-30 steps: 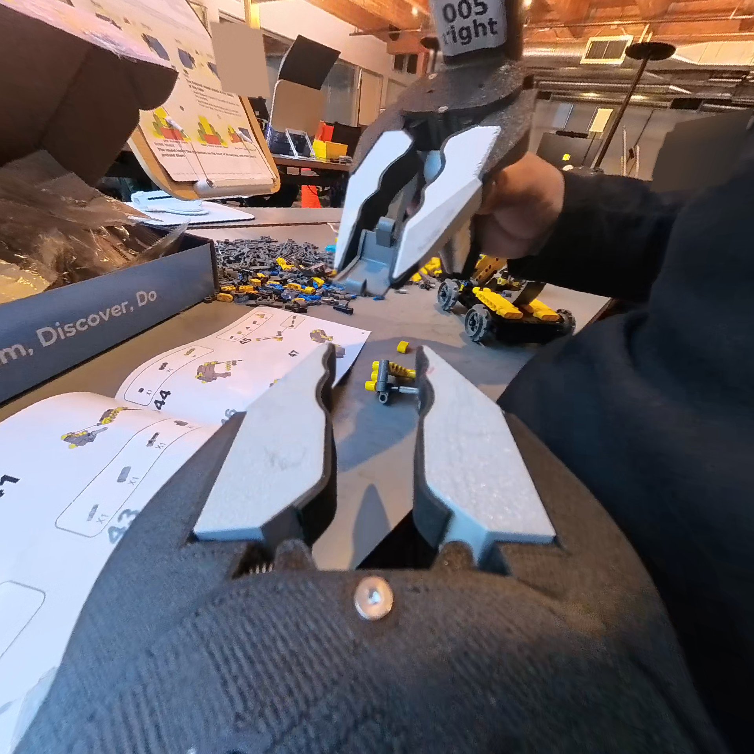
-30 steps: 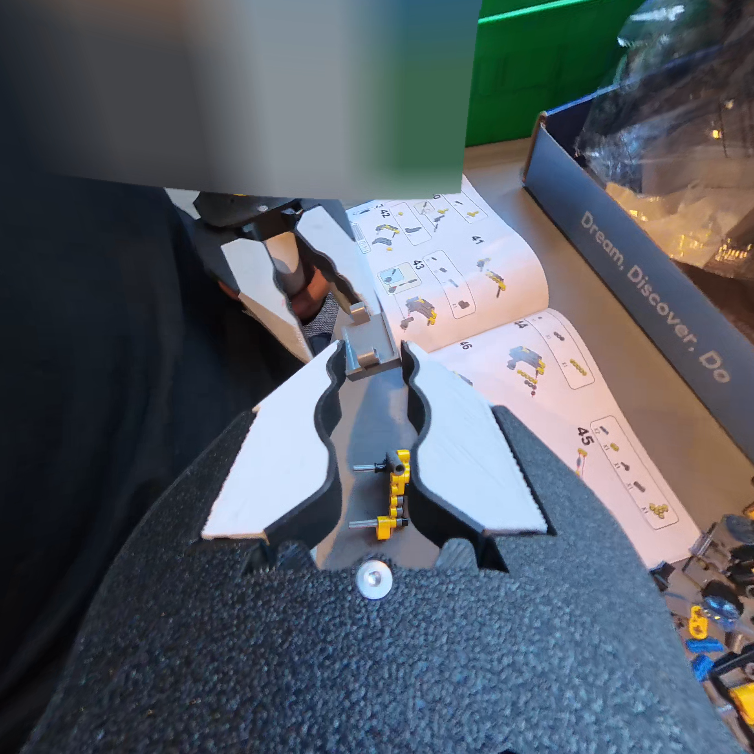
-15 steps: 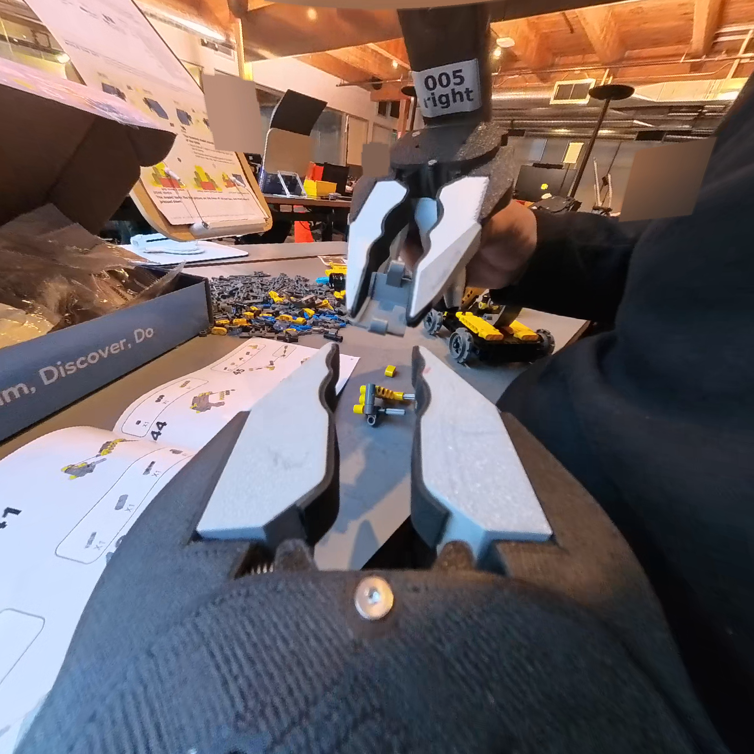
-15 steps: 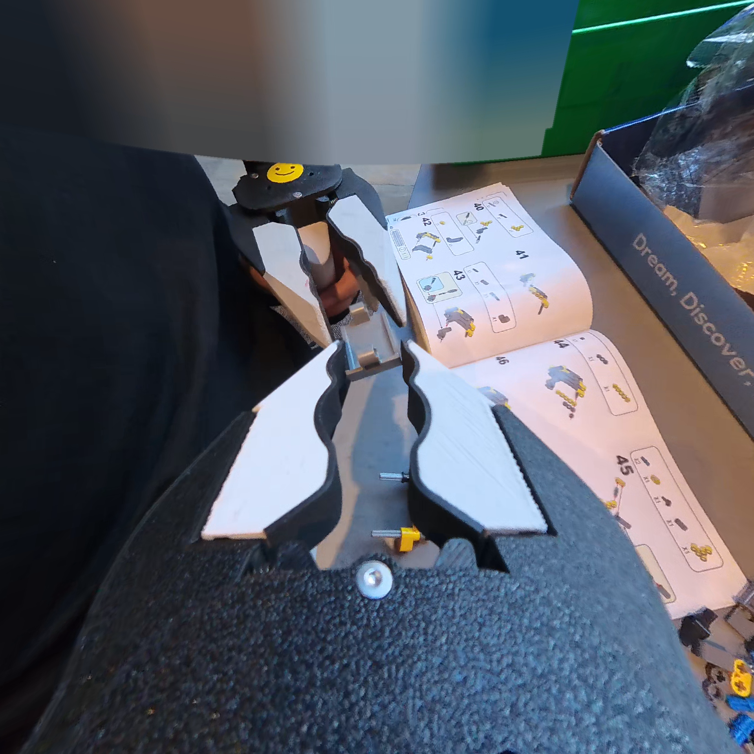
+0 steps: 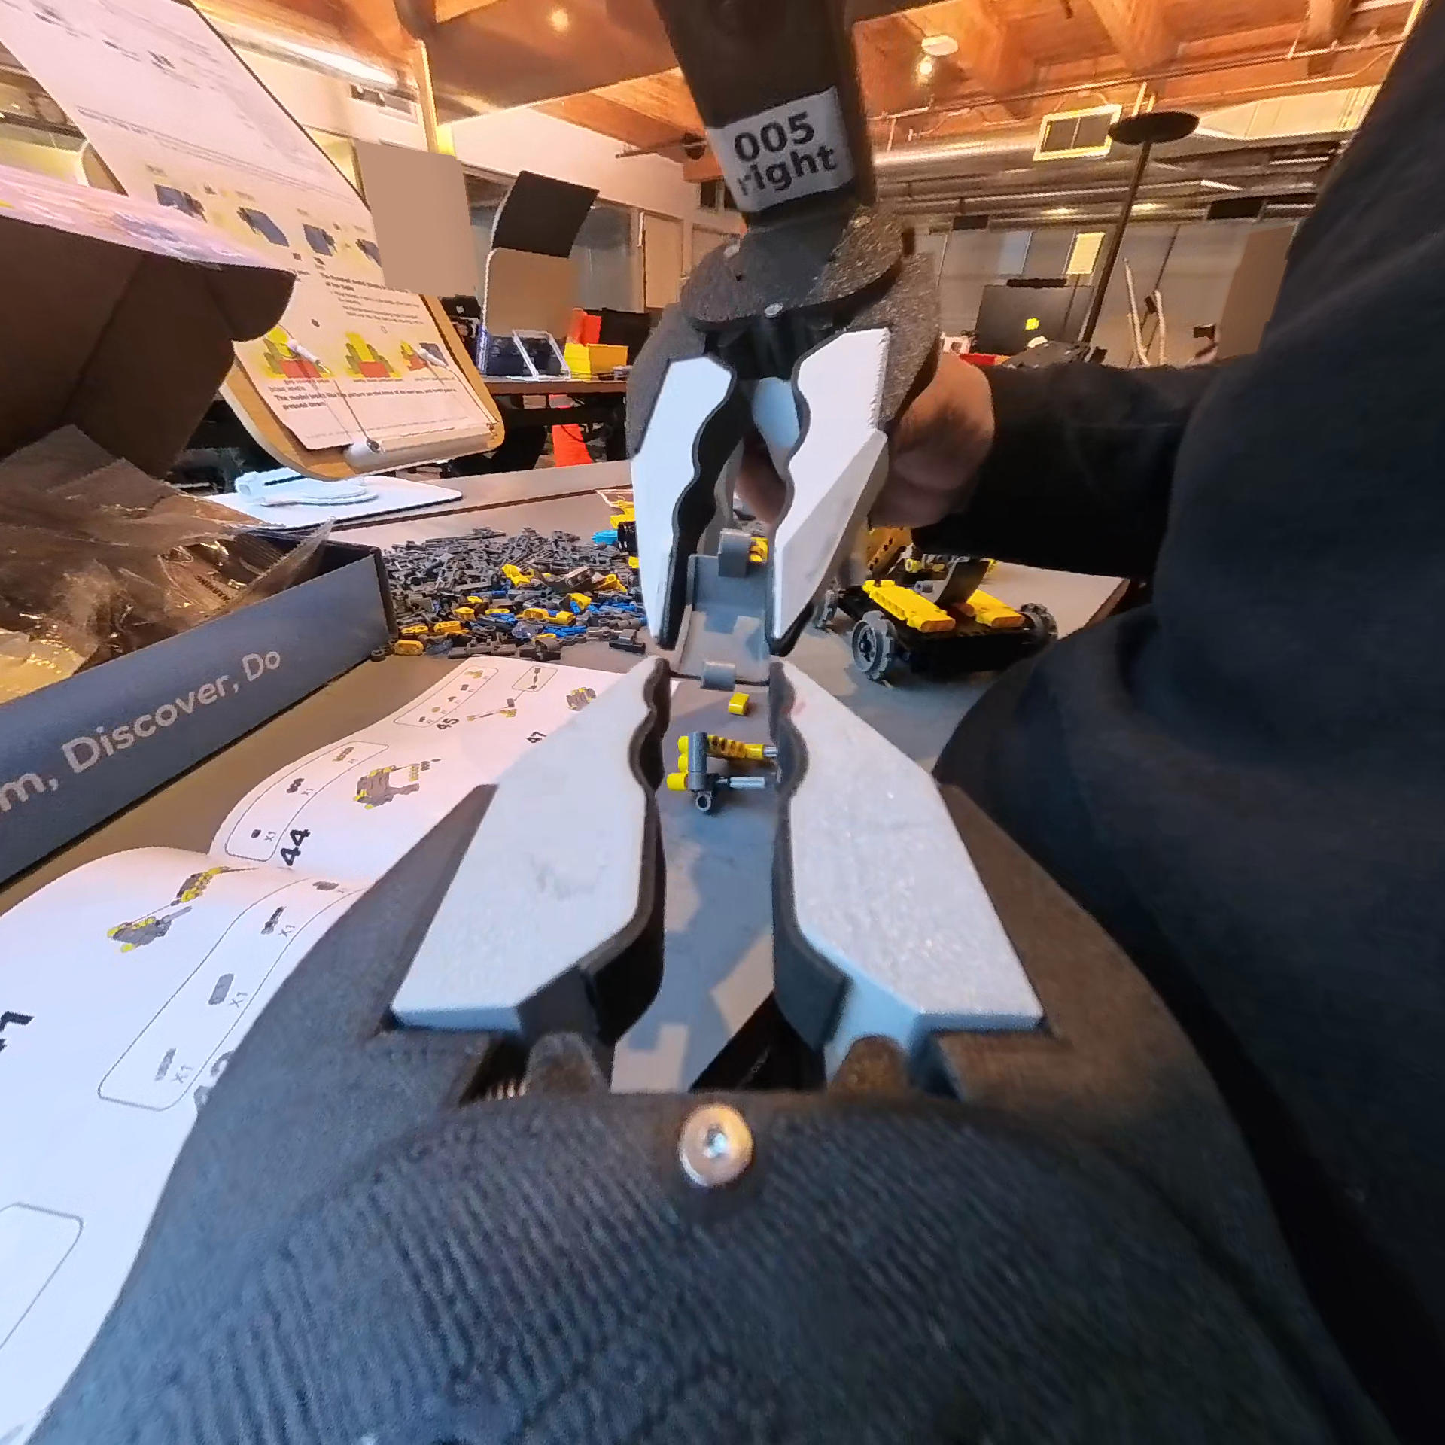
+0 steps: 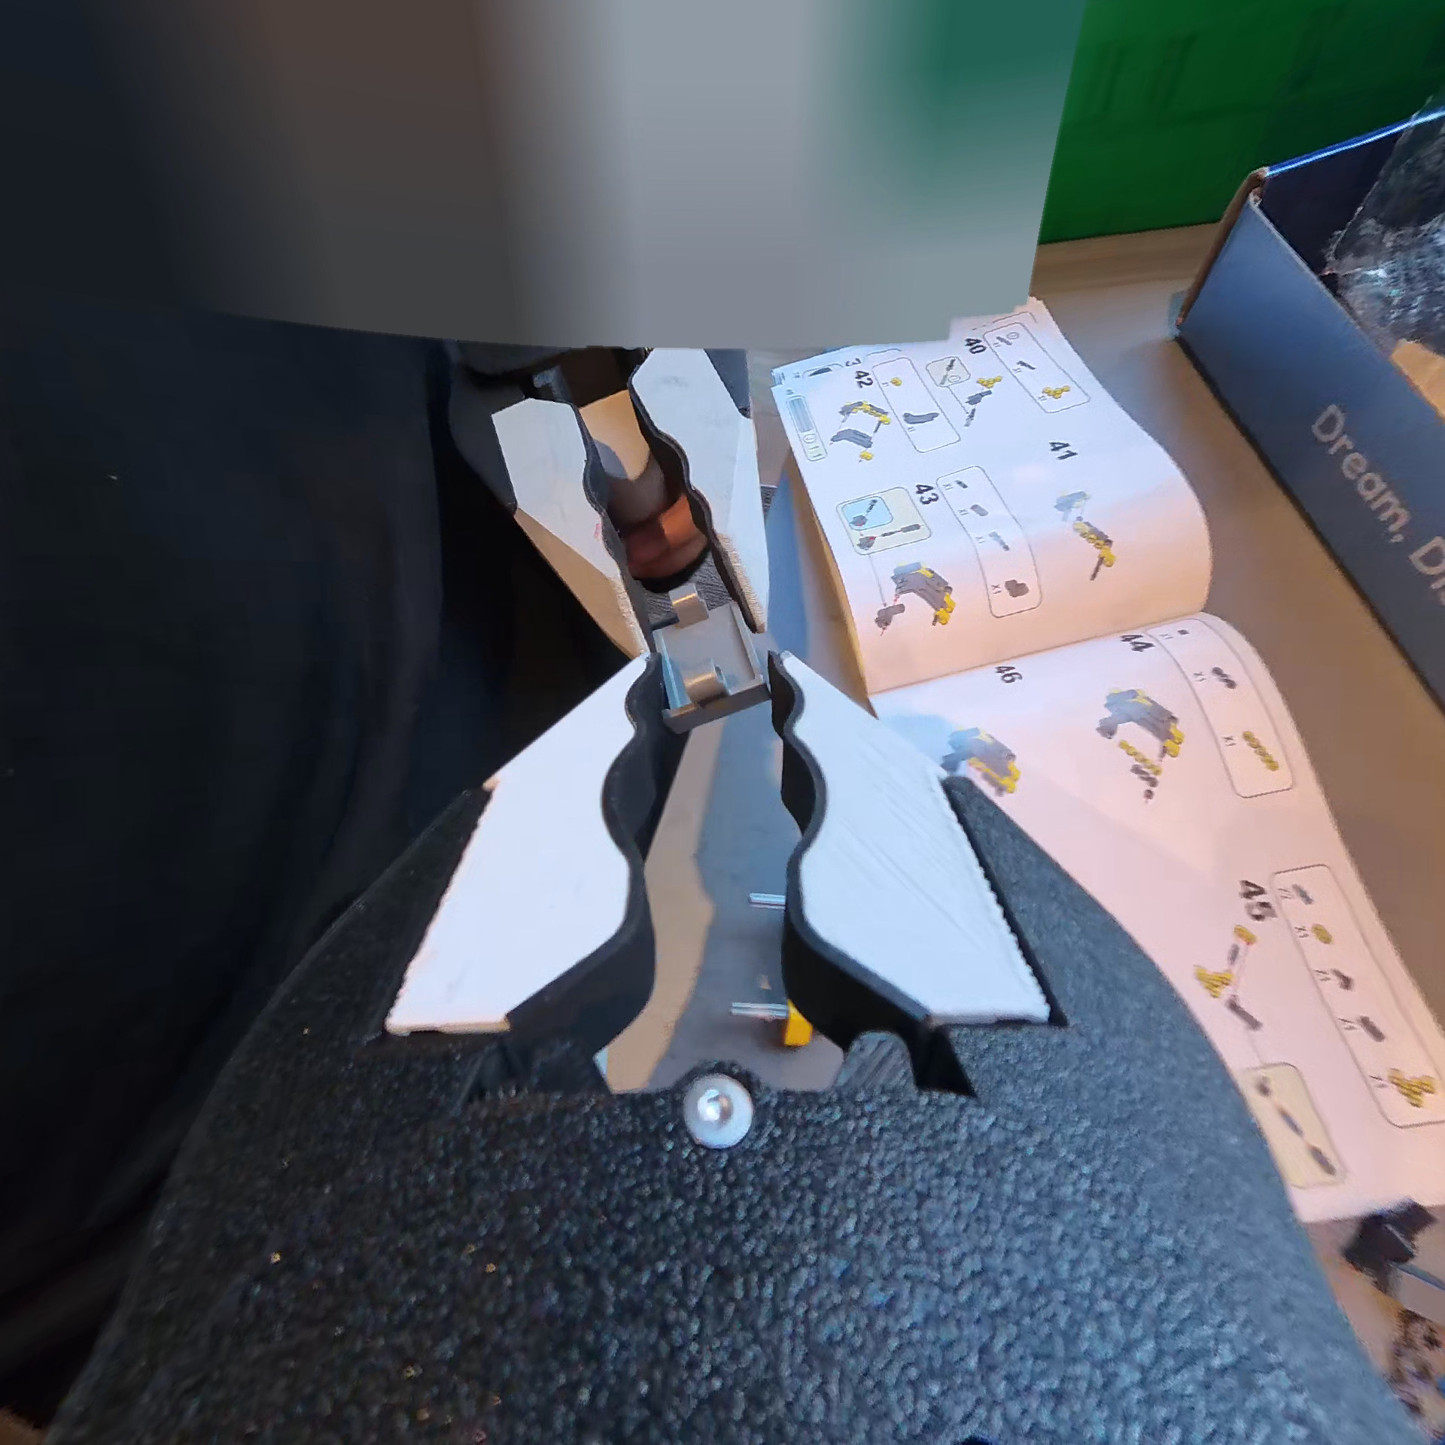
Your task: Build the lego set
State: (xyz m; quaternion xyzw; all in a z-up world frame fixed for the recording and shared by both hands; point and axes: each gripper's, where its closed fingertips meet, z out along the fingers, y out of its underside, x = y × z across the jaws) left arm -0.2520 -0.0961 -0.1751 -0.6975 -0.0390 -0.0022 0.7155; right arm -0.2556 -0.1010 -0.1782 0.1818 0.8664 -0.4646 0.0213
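Note:
A grey hinged plastic part (image 5: 723,618) hangs between my two grippers above the grey table. My right gripper (image 6: 711,668) is shut on one end of it (image 6: 704,672). It comes down from above in the left wrist view (image 5: 723,645), held by a hand. My left gripper (image 5: 718,672) has its jaws narrowed around the other end, tip to tip with the right, and shows farther off in the right wrist view (image 6: 700,645). Below them on the table lie a small yellow and grey pin assembly (image 5: 715,770) and a loose yellow stud (image 5: 737,705).
An open instruction booklet (image 5: 234,899) lies to the left, beside a dark blue box (image 5: 180,704) holding plastic bags. Behind are a pile of small loose parts (image 5: 516,594), a yellow and black wheeled model (image 5: 938,625) and a clipboard stand (image 5: 352,375). A person's dark sleeve (image 5: 1173,704) fills the right. Left and right tips are no more than a few centimetres apart. From either gripper's tips it is about 15 cm to the loose yellow stud (image 5: 737,705).
The two grippers have come together tip to tip. My left jaws have narrowed onto the lower end of the grey part. The right gripper has risen to point steeply down.

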